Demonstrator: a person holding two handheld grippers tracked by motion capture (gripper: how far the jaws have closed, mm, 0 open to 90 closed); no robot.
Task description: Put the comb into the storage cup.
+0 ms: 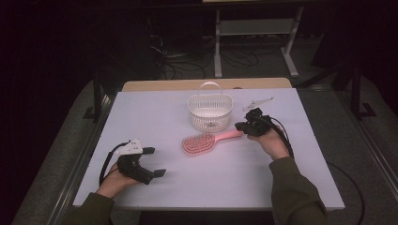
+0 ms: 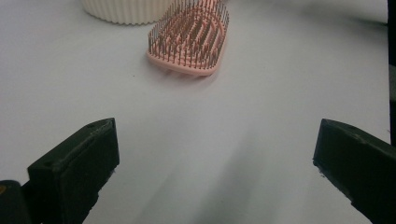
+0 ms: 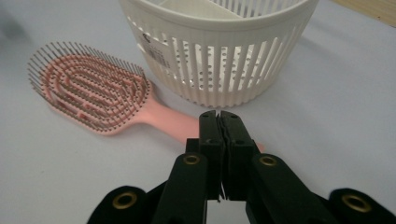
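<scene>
A pink hairbrush point(image 1: 202, 142) lies bristles-up at the centre of the high view on a white table point(image 1: 225, 183), its head toward the lower left and its handle running right toward the right gripper point(image 1: 242, 125). In the right gripper view the brush point(image 3: 93, 95) fills the left half of the frame, its handle passing behind the gripper's point(image 3: 219, 122) black jaws, which are pressed together; whether they pinch the handle or merely sit over it cannot be told.

Just above the brush, a white slotted basket point(image 1: 210, 111) with a hoop handle stands upright. In the right gripper view a small label with dark print shows through the basket's point(image 3: 219, 60) slats at upper centre; its writing is too small to read.

At the lower left of the high view, the left gripper point(image 1: 154, 162) rests near the table's front edge, well apart from the brush. In the left gripper view its jaws stand wide apart at the bottom corners, with the brush head point(image 2: 189, 39) near the top centre.

A pale, slim object point(image 1: 258, 102) lies at the upper right of the table, too small to identify.
</scene>
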